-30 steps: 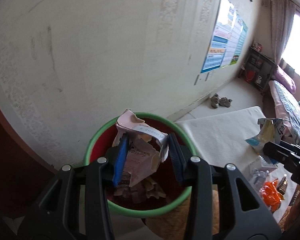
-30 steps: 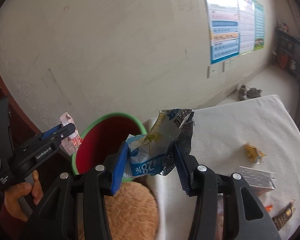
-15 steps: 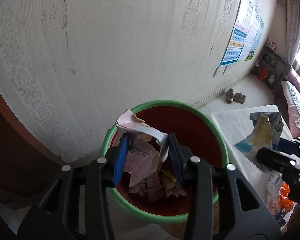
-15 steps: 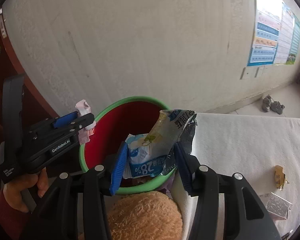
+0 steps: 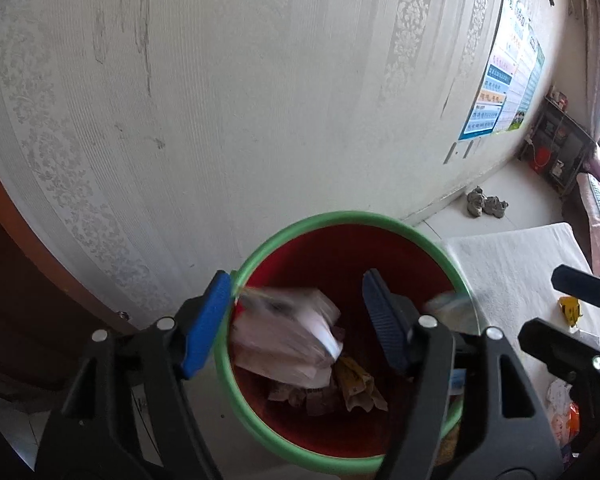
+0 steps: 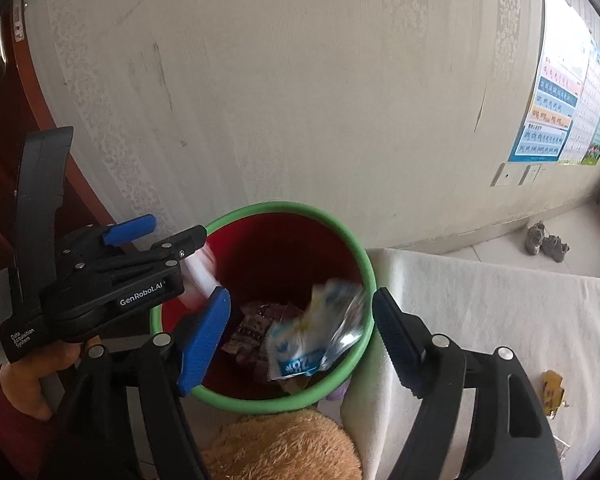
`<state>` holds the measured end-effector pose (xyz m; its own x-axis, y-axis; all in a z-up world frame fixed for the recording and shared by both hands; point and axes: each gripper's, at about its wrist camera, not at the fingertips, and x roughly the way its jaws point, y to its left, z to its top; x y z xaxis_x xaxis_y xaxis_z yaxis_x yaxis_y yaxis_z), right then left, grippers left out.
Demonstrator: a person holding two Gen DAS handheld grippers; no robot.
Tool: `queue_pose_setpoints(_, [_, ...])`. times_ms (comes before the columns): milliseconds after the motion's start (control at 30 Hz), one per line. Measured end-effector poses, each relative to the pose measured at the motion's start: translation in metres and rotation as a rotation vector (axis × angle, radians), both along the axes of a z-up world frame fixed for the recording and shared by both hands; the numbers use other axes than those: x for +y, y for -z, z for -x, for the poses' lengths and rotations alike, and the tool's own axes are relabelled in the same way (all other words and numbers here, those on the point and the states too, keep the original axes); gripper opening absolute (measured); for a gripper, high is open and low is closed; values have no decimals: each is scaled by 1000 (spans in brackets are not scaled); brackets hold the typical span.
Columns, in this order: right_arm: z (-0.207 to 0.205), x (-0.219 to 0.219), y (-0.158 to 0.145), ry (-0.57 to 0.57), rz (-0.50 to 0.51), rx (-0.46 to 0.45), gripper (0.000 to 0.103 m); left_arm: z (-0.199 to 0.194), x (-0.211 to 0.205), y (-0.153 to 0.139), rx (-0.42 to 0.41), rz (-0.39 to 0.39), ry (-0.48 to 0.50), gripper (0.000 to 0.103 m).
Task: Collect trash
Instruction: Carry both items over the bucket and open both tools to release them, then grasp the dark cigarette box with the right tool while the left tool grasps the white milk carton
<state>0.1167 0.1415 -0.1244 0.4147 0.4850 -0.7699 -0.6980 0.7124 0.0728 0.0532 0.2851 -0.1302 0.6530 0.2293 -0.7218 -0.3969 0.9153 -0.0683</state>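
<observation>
A red bin with a green rim (image 5: 340, 216) (image 6: 260, 208) stands by the wall. My left gripper (image 5: 296, 320) is open above it, and a blurred pink paper wrapper (image 5: 284, 332) falls free between its fingers. My right gripper (image 6: 300, 336) is open over the bin, and a blue-and-white snack packet (image 6: 312, 344) drops free into it. Older wrappers (image 5: 340, 392) lie at the bin's bottom. The left gripper (image 6: 156, 240) also shows in the right wrist view, at the bin's left rim.
A table with a white cloth (image 6: 480, 300) stands right of the bin, with a yellow wrapper (image 6: 554, 392) and other trash (image 5: 564, 404) on it. A brown plush toy (image 6: 284, 448) lies below the bin. A wall is close behind, a wooden door (image 6: 4, 120) at left.
Both grippers opened over the bin. The pink paper left the left gripper and the snack packet left the right gripper; both are falling in.
</observation>
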Motion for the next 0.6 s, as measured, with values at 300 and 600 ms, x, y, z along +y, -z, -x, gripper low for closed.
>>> queue_pose_setpoints(300, [18,-87,2,191,-62,71,74,7,-29,2,27,24,63,65])
queue_pose_setpoints(600, [47,-288,16,773,-13,88,75,1,-106,-8,16,42,233,65])
